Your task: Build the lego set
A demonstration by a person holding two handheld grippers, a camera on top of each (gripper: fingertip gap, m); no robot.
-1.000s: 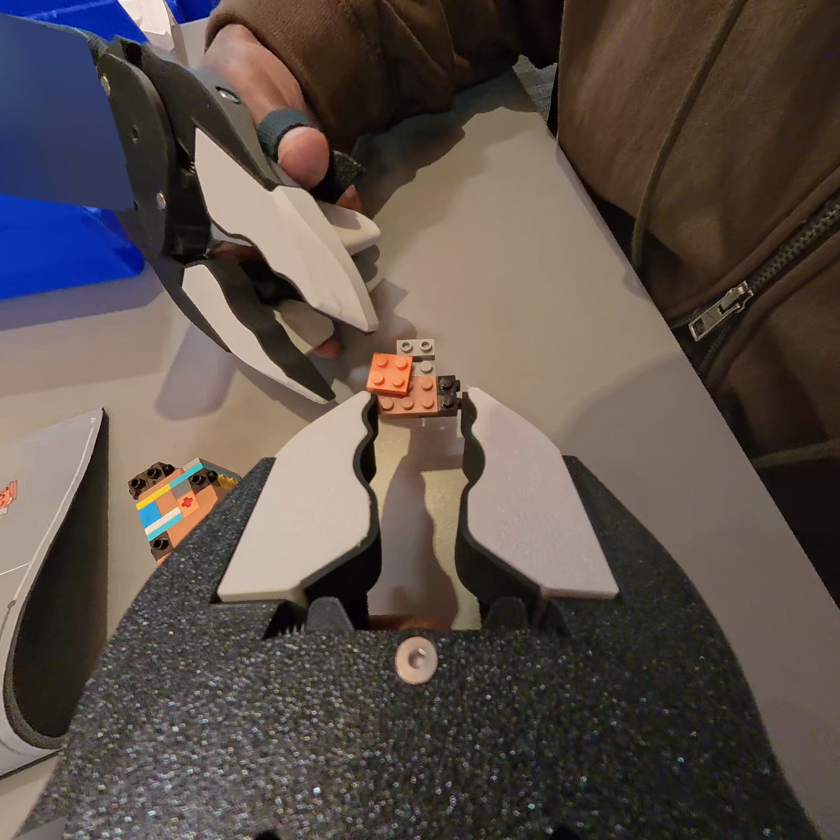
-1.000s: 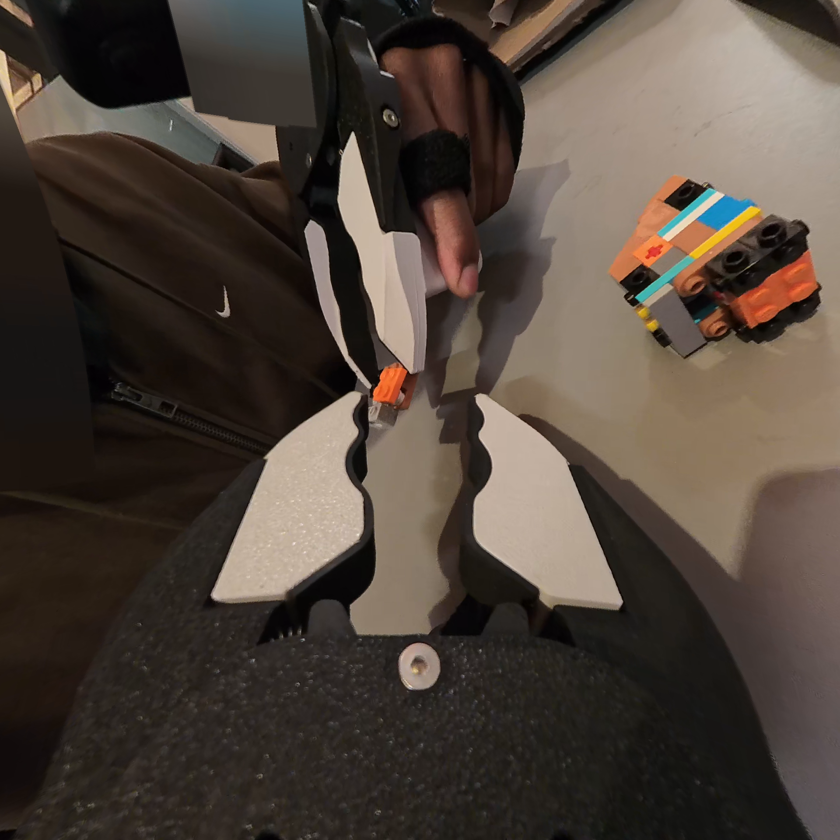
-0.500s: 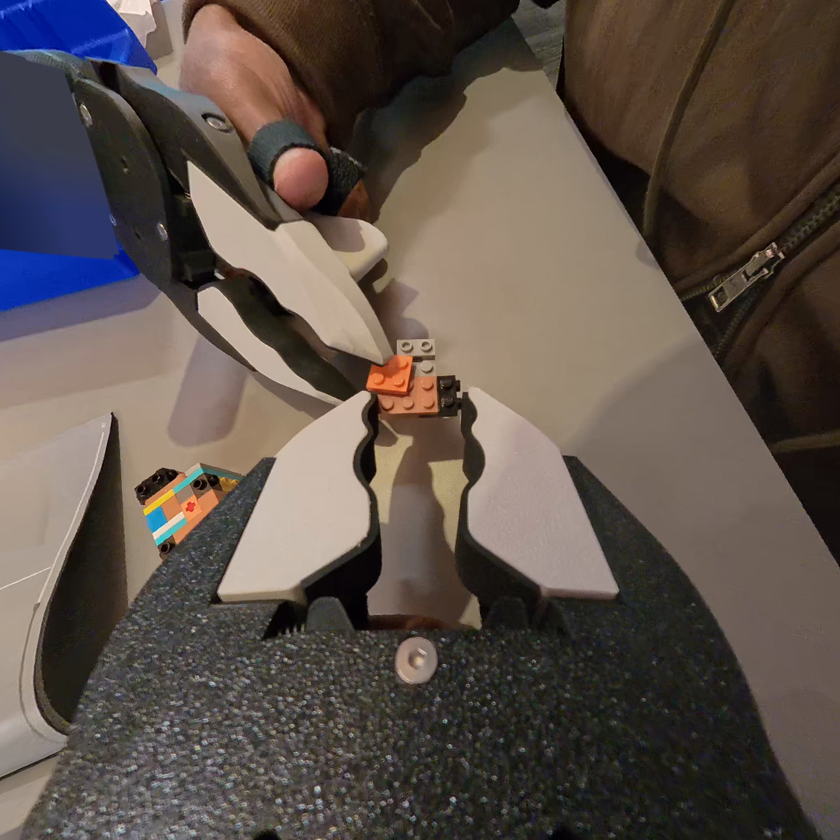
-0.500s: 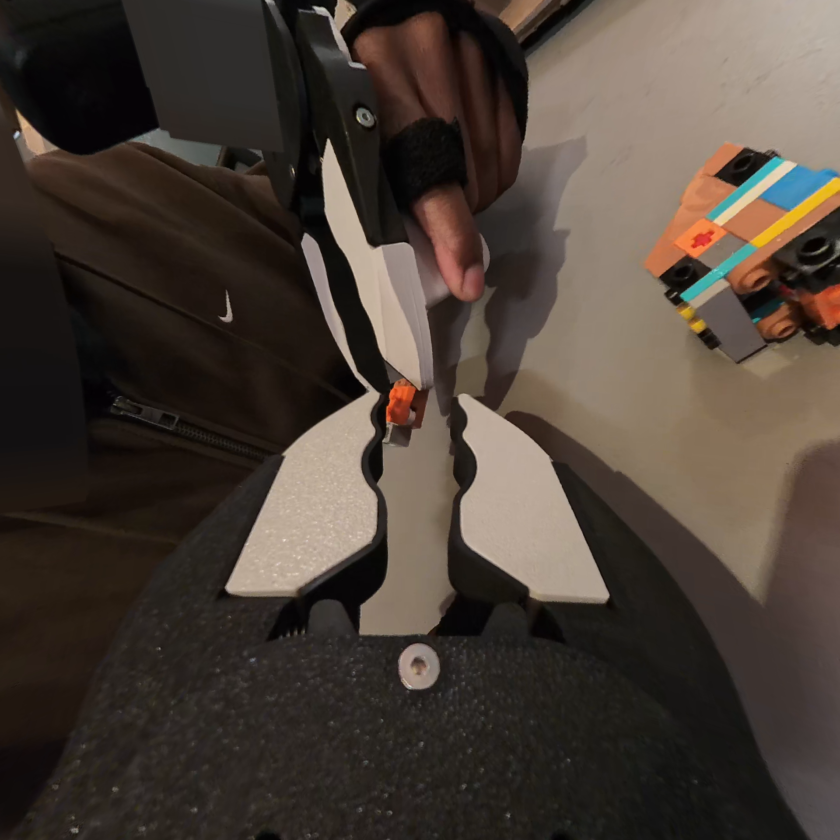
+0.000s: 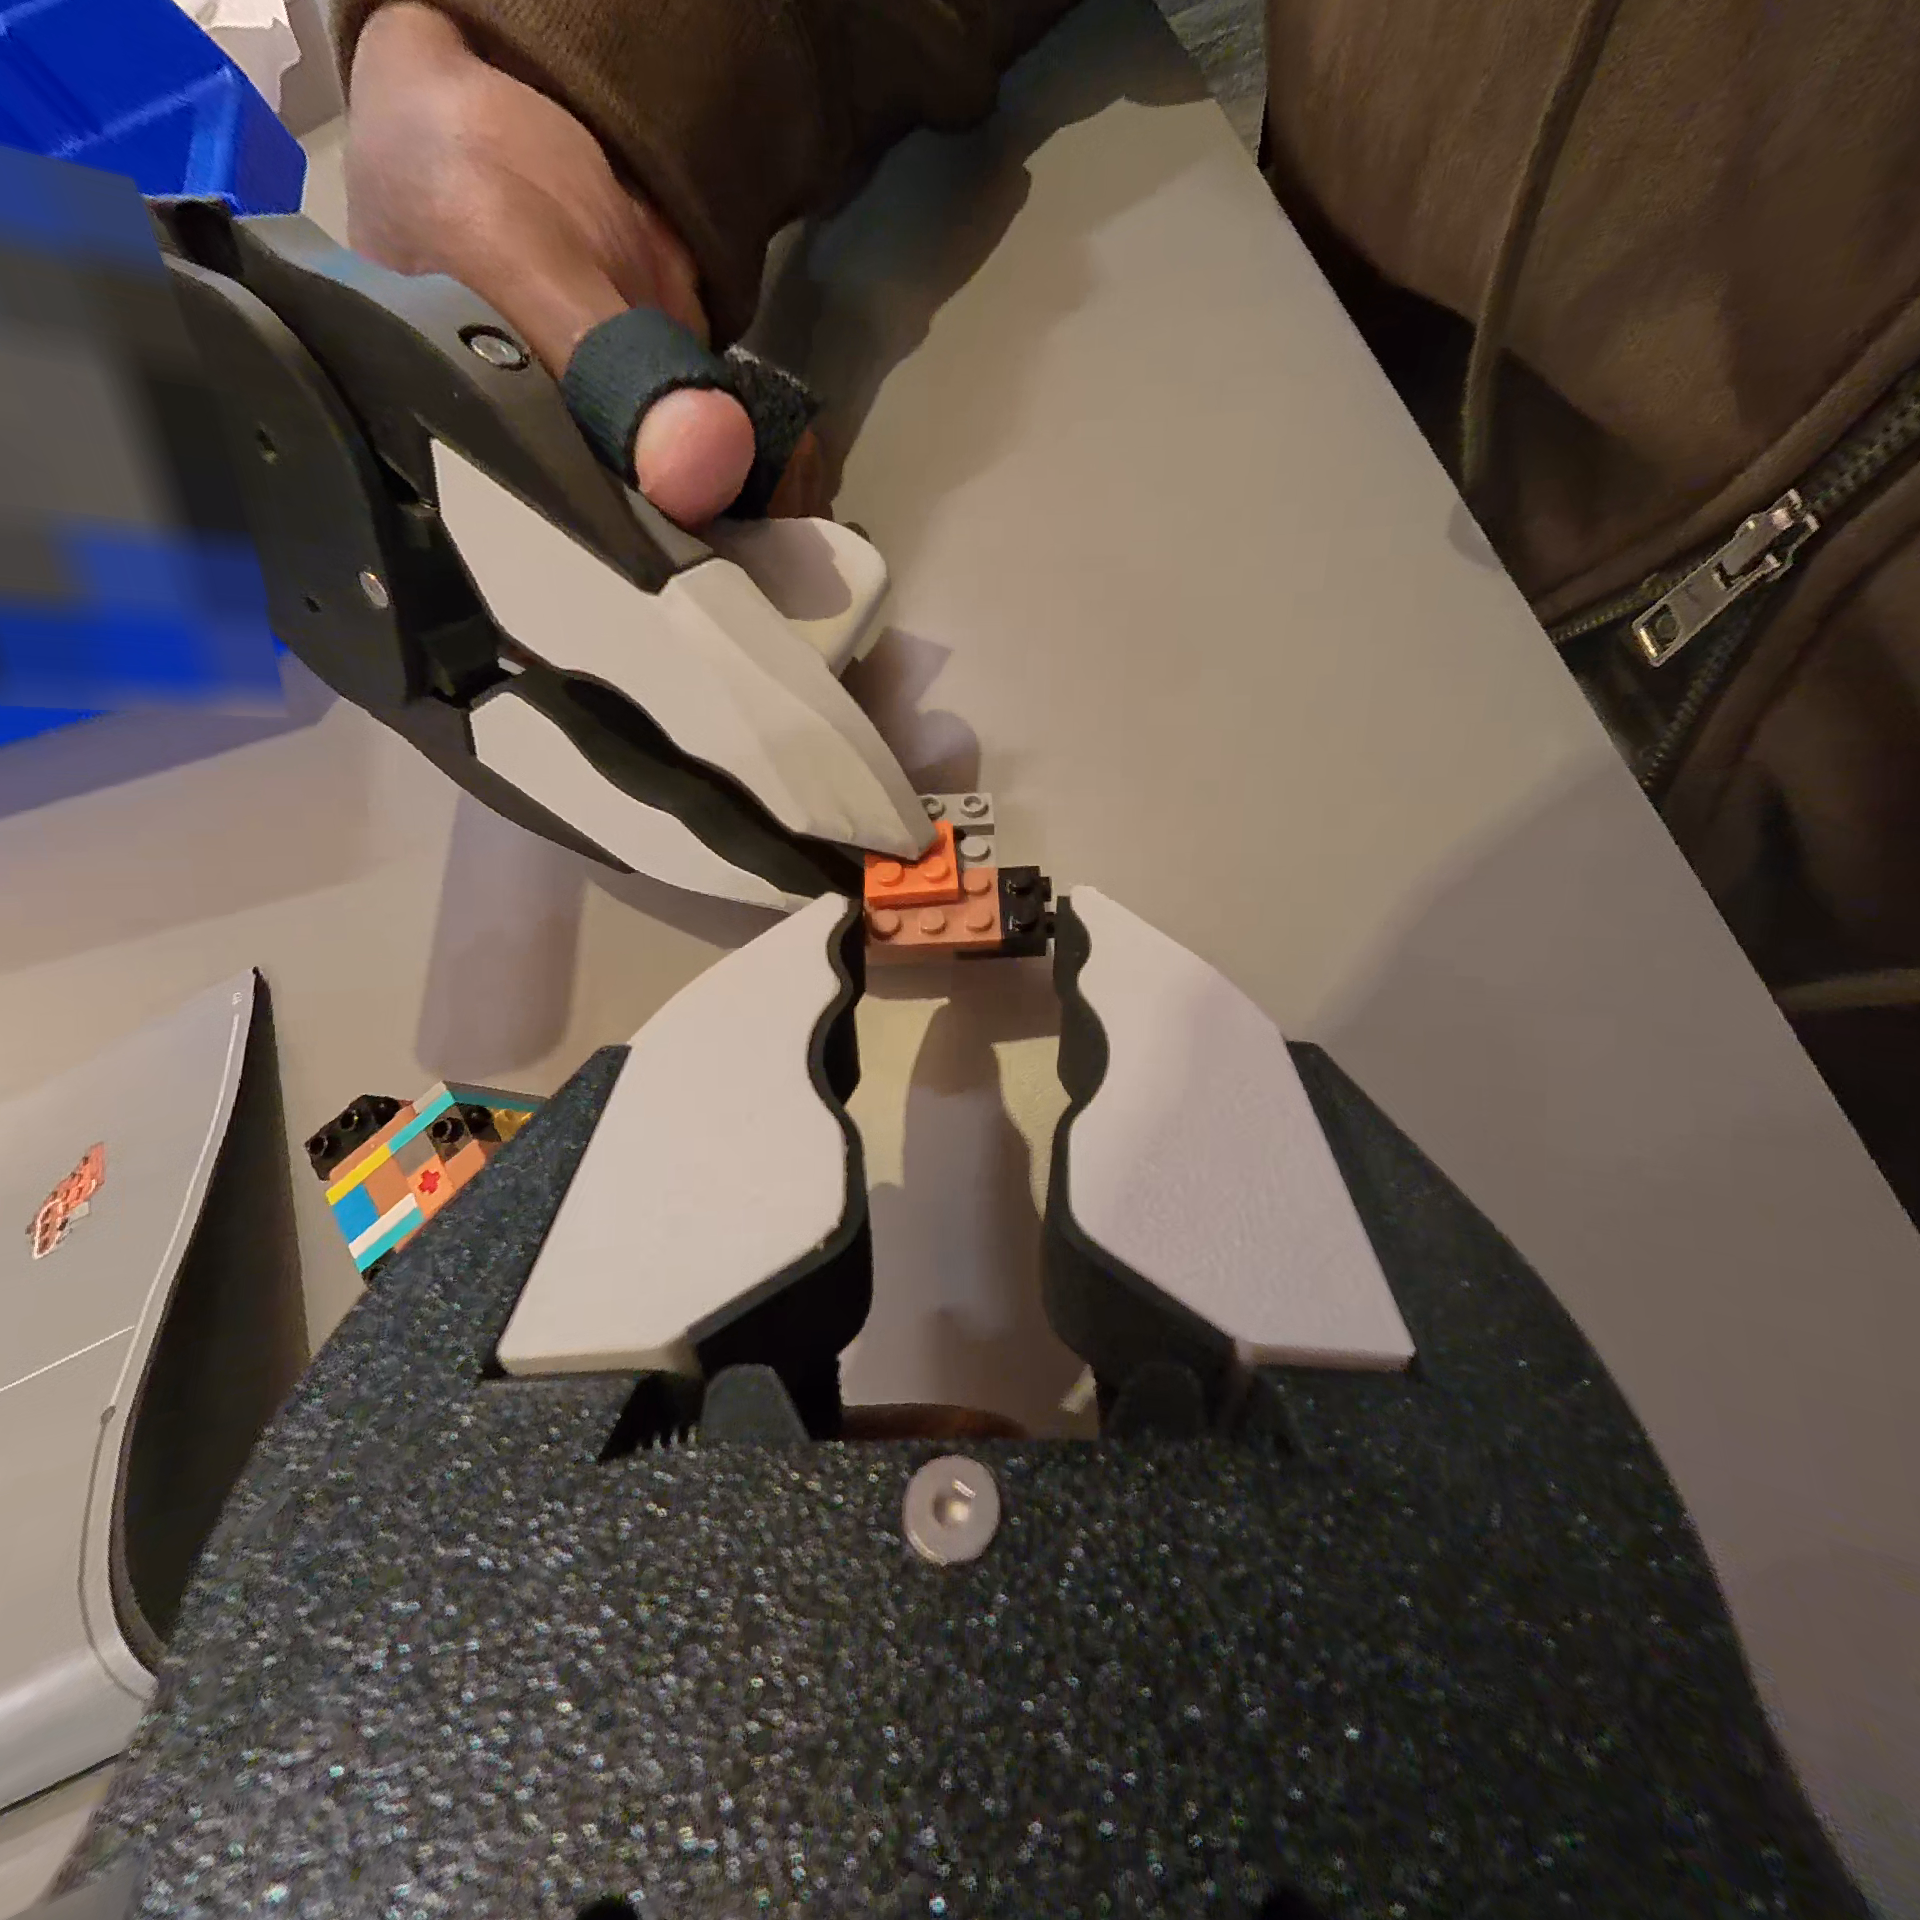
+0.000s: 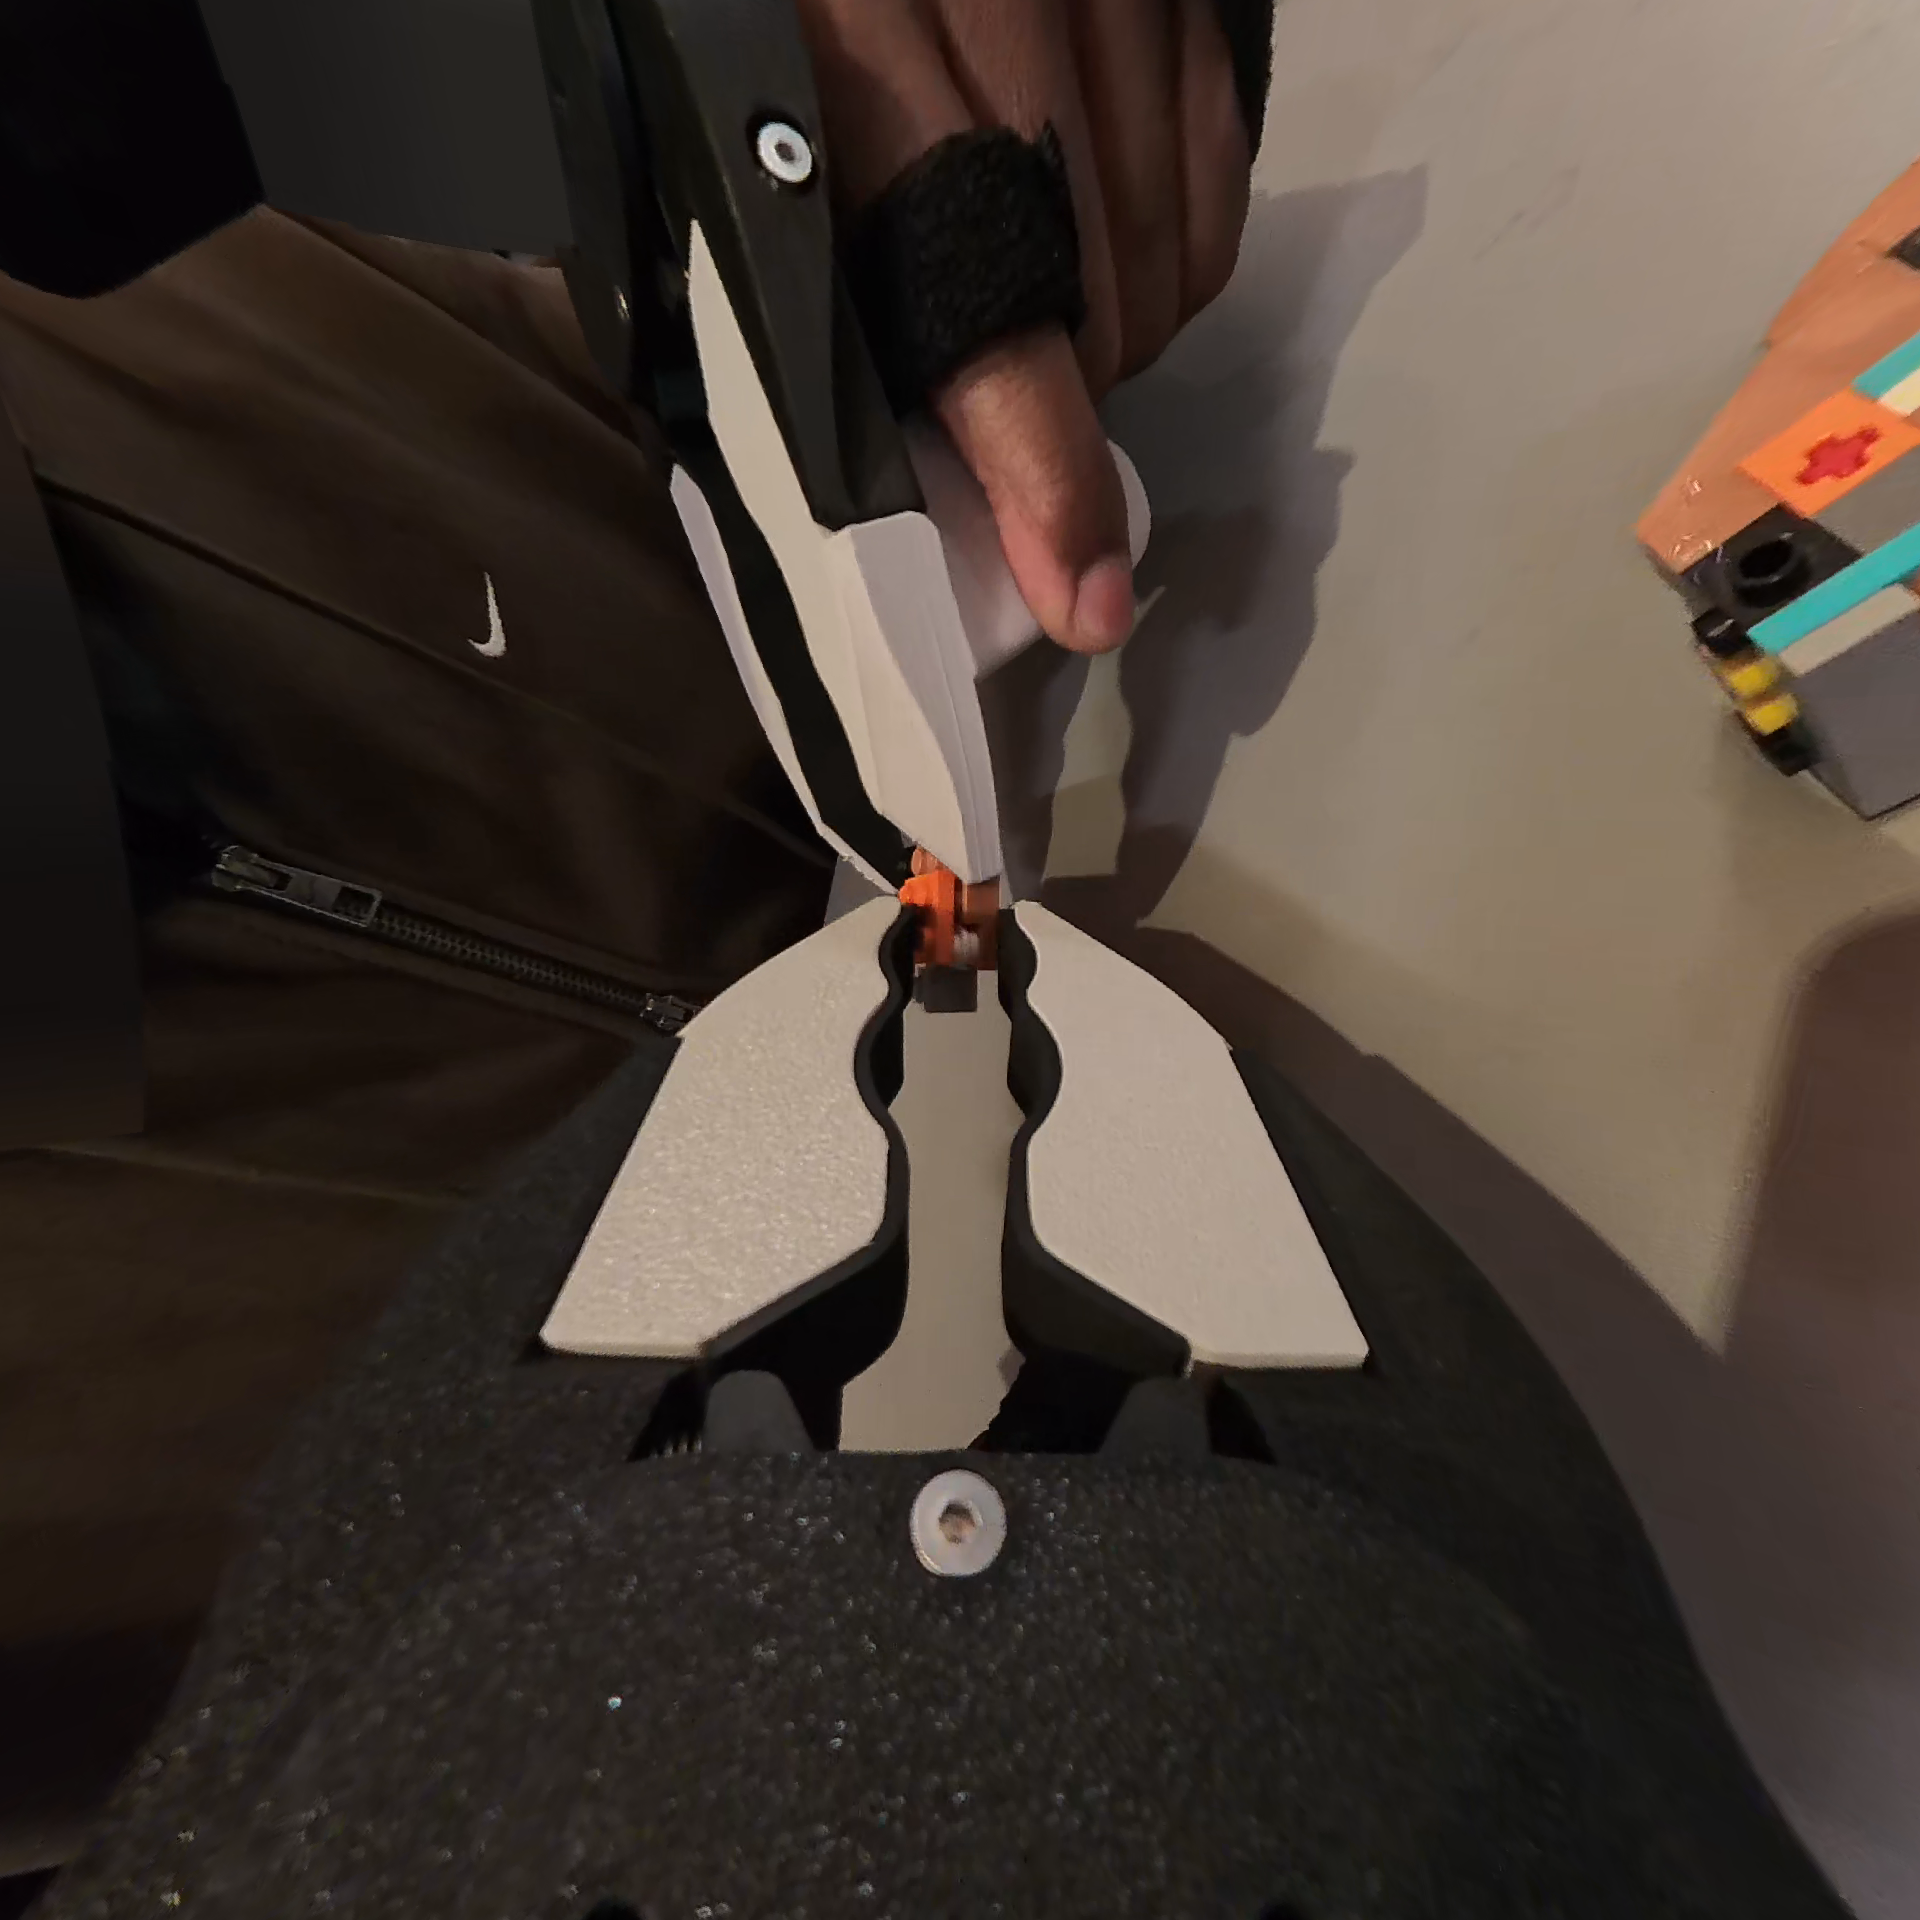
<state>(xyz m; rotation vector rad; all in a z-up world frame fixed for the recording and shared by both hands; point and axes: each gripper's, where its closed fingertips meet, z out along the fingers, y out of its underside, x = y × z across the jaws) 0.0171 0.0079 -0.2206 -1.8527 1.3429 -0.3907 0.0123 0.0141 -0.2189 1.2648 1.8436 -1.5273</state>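
The small lego piece point(image 5: 951, 904) is a stack of plates: a bright orange plate on a tan-brown one, with a light grey plate at its far edge and a black part on one side. It is held level just above the grey table point(image 5: 1195, 644). The larger lego build point(image 5: 410, 1169), striped in teal, white, blue and yellow, lies flat on that table, well apart.
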